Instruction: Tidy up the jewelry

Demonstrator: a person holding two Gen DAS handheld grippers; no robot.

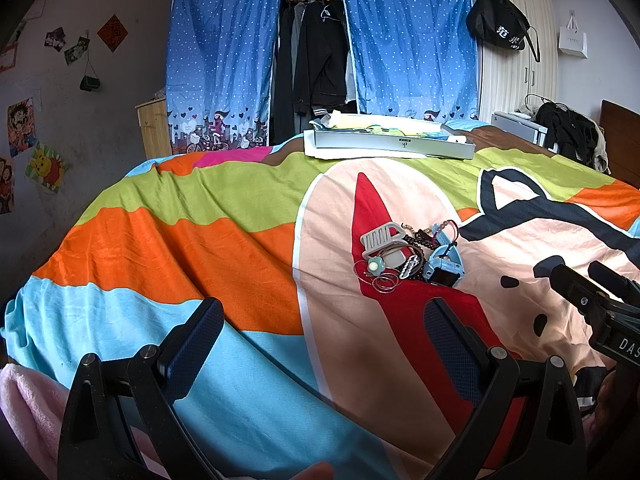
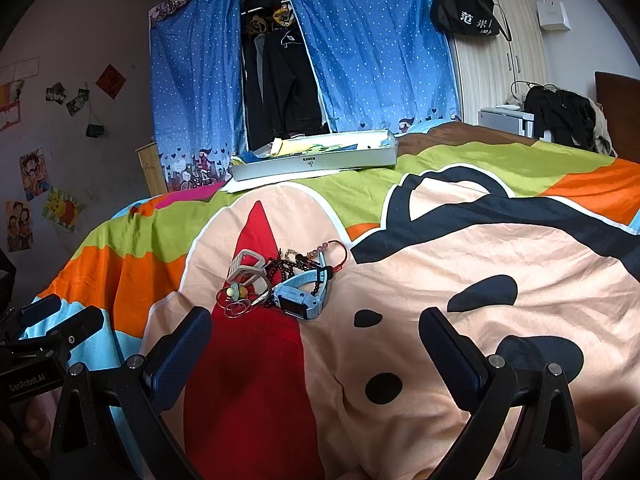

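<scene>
1. Two black grippers, left gripper and right gripper, are held low over the bright patterned bedspread, jaws spread, nothing gripped.
2. Ahead, the tangled jewelry pile with a blue watch is seen, nearer the right gripper.
3. Beyond, a shallow white cardboard box is set.

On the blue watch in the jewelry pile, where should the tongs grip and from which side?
Probably the raised strap of the blue watch, approached from the right, where bare bedspread leaves room. Beads and wire rings crowd its left and far sides. The strap arches off the cover, a narrow band to pinch across. Both tongs are open and short of the pile.
</scene>
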